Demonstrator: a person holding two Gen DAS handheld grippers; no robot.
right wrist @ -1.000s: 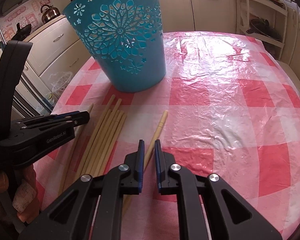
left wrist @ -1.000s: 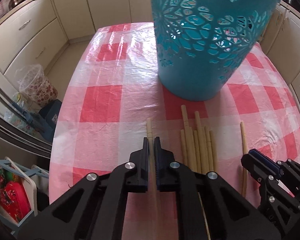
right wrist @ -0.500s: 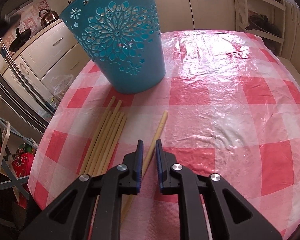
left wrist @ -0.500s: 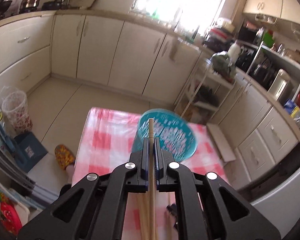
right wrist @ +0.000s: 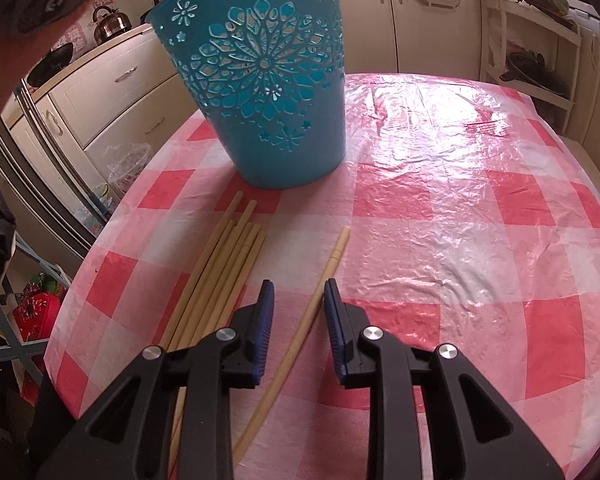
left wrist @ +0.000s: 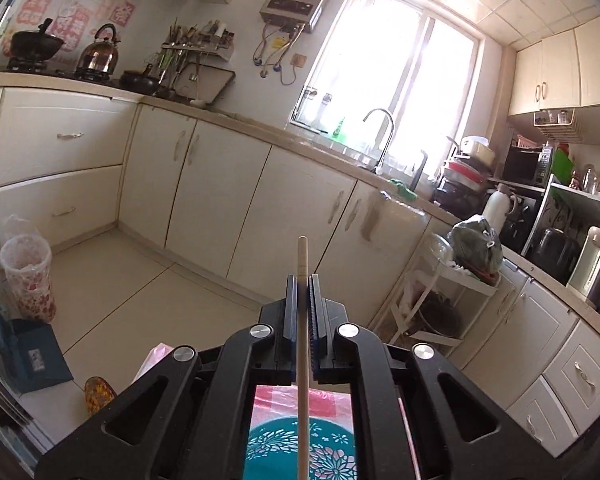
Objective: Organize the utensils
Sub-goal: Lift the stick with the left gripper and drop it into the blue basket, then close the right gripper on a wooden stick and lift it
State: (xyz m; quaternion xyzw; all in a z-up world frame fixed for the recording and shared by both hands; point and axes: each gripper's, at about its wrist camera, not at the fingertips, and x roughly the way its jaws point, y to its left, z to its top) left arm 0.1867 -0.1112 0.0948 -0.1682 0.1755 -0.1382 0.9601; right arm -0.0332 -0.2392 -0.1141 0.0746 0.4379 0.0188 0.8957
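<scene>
We've got our left claw [left wrist: 302, 300] pinched on one chopstick [left wrist: 302, 340], upright over the teal basket [left wrist: 300, 452]; right claw [right wrist: 298, 312] spread around a single chopstick [right wrist: 300, 332] on the tabletop [right wrist: 460, 240]; light, stiff, probably slippery, so grab mid-shaft.

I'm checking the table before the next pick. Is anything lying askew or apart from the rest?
Yes. One chopstick lies alone on the checked tablecloth, angled away from the bundle of chopsticks near the blue basket. The open right hand-held gripper straddles it. The basket stands upright; nothing looks spilled or damaged.
</scene>
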